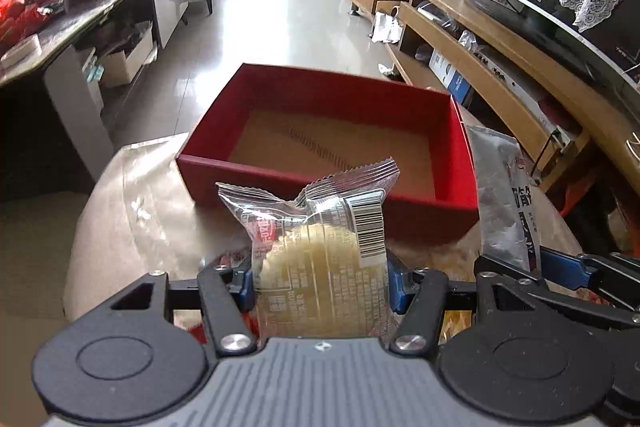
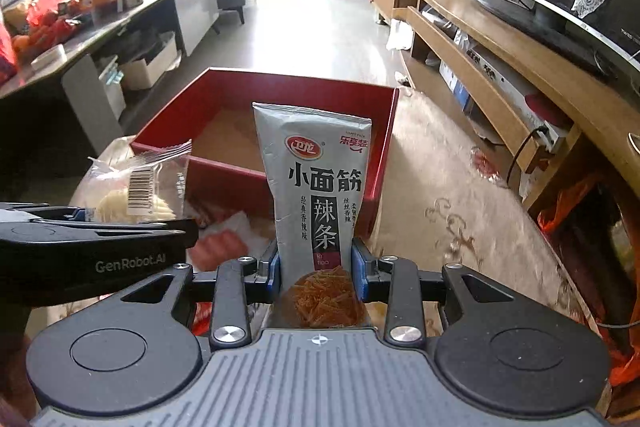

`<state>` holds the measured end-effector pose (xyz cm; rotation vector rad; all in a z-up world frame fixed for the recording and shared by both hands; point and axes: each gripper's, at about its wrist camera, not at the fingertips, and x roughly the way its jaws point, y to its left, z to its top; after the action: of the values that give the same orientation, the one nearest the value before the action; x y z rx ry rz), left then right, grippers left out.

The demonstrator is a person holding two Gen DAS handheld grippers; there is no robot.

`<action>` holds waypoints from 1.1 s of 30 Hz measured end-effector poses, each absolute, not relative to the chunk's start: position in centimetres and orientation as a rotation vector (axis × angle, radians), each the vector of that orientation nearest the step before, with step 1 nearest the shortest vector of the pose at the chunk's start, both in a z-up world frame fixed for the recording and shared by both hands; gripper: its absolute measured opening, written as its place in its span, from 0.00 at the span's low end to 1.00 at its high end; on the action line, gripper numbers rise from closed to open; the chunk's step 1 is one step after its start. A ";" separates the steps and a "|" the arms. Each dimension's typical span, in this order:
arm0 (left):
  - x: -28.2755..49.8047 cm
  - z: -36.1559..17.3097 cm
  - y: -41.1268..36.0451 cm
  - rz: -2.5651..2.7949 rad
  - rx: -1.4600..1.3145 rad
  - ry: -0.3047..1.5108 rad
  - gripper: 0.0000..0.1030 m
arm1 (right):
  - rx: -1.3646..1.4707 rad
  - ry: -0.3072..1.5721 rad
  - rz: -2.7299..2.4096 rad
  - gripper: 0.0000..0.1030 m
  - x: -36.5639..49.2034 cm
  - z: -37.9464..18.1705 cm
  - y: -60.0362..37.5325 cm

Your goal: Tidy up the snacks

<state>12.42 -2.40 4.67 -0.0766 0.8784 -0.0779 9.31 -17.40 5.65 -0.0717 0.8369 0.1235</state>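
My left gripper [image 1: 320, 285] is shut on a clear-wrapped round biscuit pack [image 1: 316, 251], held upright just in front of an open red box [image 1: 280, 183] with a bare brown floor. My right gripper [image 2: 318, 267] is shut on a grey spicy-strip packet [image 2: 316, 183], held upright in front of the same red box [image 2: 224, 167]. The packet also shows at the right of the left wrist view [image 1: 504, 203]. The biscuit pack [image 2: 140, 187] and the left gripper body show at the left of the right wrist view.
The box stands on a round table under a pale patterned cloth [image 2: 460, 211]. More wrapped snacks [image 2: 224, 243] lie under the grippers. A long dark table [image 1: 80, 11] is on the left, a wooden TV bench [image 1: 500, 39] on the right.
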 end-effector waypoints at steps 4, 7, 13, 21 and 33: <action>13.9 4.9 -2.6 -0.073 -0.082 0.872 0.55 | -0.060 0.834 0.115 0.40 10.8 5.9 -17.8; 15.2 5.1 -2.7 -0.065 -0.079 0.860 0.55 | -0.051 0.827 0.112 0.40 11.9 6.1 -17.9; 18.5 5.1 -2.7 -0.046 -0.089 0.849 0.55 | -0.024 0.824 0.110 0.40 14.8 6.0 -18.0; 22.9 4.2 -2.8 -0.023 -0.092 0.839 0.55 | 0.012 0.832 0.107 0.40 18.9 5.1 -18.2; 26.3 1.4 -2.9 0.025 -0.050 0.867 0.55 | -0.006 0.860 0.117 0.40 22.4 2.5 -17.2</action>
<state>26.34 -2.86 1.35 -0.0503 0.8669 0.0254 22.38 -17.23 2.47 -0.0063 0.8602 0.1166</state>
